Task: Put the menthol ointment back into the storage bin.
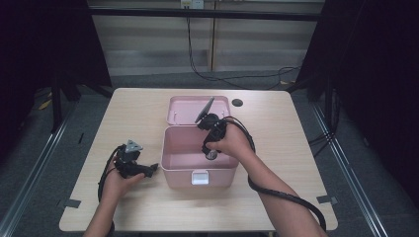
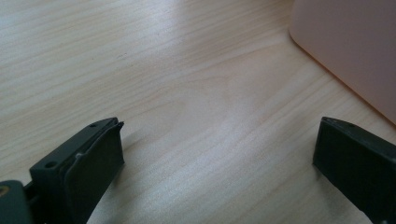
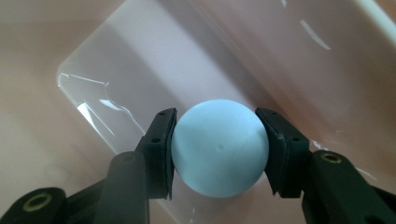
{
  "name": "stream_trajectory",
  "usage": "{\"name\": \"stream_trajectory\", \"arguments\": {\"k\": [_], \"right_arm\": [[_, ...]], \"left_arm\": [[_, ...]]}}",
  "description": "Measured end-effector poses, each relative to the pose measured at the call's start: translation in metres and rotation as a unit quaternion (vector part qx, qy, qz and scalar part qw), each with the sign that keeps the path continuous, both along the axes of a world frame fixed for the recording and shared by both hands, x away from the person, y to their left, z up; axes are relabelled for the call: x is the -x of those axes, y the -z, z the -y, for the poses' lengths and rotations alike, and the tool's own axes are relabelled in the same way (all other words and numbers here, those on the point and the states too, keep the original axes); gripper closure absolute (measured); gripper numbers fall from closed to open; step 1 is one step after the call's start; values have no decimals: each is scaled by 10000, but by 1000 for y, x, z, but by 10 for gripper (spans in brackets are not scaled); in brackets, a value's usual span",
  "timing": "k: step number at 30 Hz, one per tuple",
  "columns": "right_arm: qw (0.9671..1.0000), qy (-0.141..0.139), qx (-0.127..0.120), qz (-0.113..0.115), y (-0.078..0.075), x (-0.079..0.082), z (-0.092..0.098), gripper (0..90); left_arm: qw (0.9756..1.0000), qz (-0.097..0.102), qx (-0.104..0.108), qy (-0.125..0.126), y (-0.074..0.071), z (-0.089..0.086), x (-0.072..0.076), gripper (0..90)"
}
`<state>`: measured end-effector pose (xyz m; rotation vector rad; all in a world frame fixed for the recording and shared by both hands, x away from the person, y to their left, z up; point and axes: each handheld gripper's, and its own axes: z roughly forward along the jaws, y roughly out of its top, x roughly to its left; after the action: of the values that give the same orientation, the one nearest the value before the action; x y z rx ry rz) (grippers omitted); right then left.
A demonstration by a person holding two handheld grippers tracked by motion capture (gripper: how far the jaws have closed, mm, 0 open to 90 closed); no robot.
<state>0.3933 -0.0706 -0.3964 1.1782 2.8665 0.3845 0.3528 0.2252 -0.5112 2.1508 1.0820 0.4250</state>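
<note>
Landmark: the pink rectangular plastic storage box point(image 1: 170, 165) stands open at the middle of the pale wooden table point(image 1: 276, 148); every place below is given from it.
Lid: the pink lid point(image 1: 180, 109) lies flat on the table just behind the box, touching or almost touching its rear wall.
Ball: a pale blue smooth round ball point(image 3: 219, 148) sits between the jaws of the right gripper, above the glossy floor of the box, inside its walls.
Right gripper: the right gripper point(image 3: 219, 149) points down into the box from its right rear side; both pads press on the ball's flanks, so it is grasping the ball.
Left gripper: the left gripper point(image 2: 217, 163) rests low over the table just left of the box, its jaws spread wide with nothing between them, only bare wood grain.
Done: the box is open and the ball is gripped inside it.
Left: judged from the frames, either lifting the ball out or letting it go onto the floor of the box; which one cannot be told.
Contact: whether the ball touches the floor of the box cannot be told.
</note>
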Motion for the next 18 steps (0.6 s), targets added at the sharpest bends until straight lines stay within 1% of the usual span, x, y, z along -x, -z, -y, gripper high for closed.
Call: {"name": "stream_trajectory", "arguments": {"k": [1,2,3,4,5,7,8,18], "right_arm": [[10000,-12,-23,-2,1,0,-1,504],[10000,38,-4,-8,1,0,-3,504],[10000,-15,36,6,2,0,-3,504],[10000,-12,0,-15,3,-1,-4,504],[10000,-13,20,42,3,-1,-5,504],[10000,74,-19,-9,4,-2,-7,504],[10000,80,-21,16,5,-3,-7,504],[9997,238,-31,-37,15,-9,-8,504]], "left_arm": [[10000,3,4,1,0,0,0,12],[10000,1,1,-1,0,0,0,11],[10000,4,5,3,0,0,0,12],[10000,3,3,4,0,0,0,11],[10000,4,4,3,0,0,0,12],[10000,3,5,3,0,0,0,11],[10000,-1,0,0,0,0,0,11],[10000,-1,0,-1,0,0,0,11]]}}
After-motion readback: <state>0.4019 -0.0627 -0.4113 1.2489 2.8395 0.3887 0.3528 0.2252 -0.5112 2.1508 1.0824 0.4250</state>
